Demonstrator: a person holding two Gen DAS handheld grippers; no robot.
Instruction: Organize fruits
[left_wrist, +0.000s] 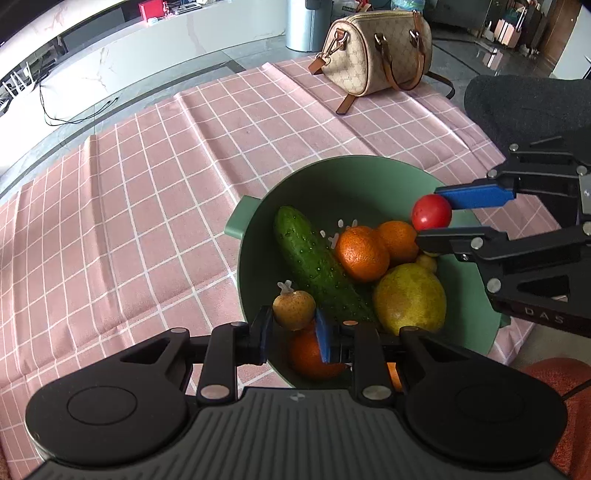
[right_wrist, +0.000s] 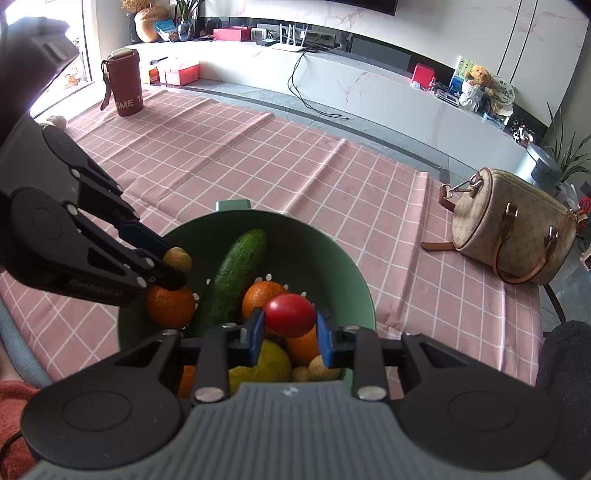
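The left tool (left_wrist: 293, 332) clenches a small yellow-brown fruit (left_wrist: 294, 309), the right tool (right_wrist: 290, 338) a cherry tomato (right_wrist: 290, 315), both above the green colander (left_wrist: 354, 173). Only the right view shows the red tumbler (right_wrist: 126, 83).

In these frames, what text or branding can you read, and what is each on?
"TIME T": partial print on the red flask.
"DAS": right tool, on its body.
"GenRobot.AI", faint: left tool, on its body.
Boxes on the far counter: too small to read.

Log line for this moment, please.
left gripper: shut on small brown fruit | right gripper: shut on tomato | both over green colander
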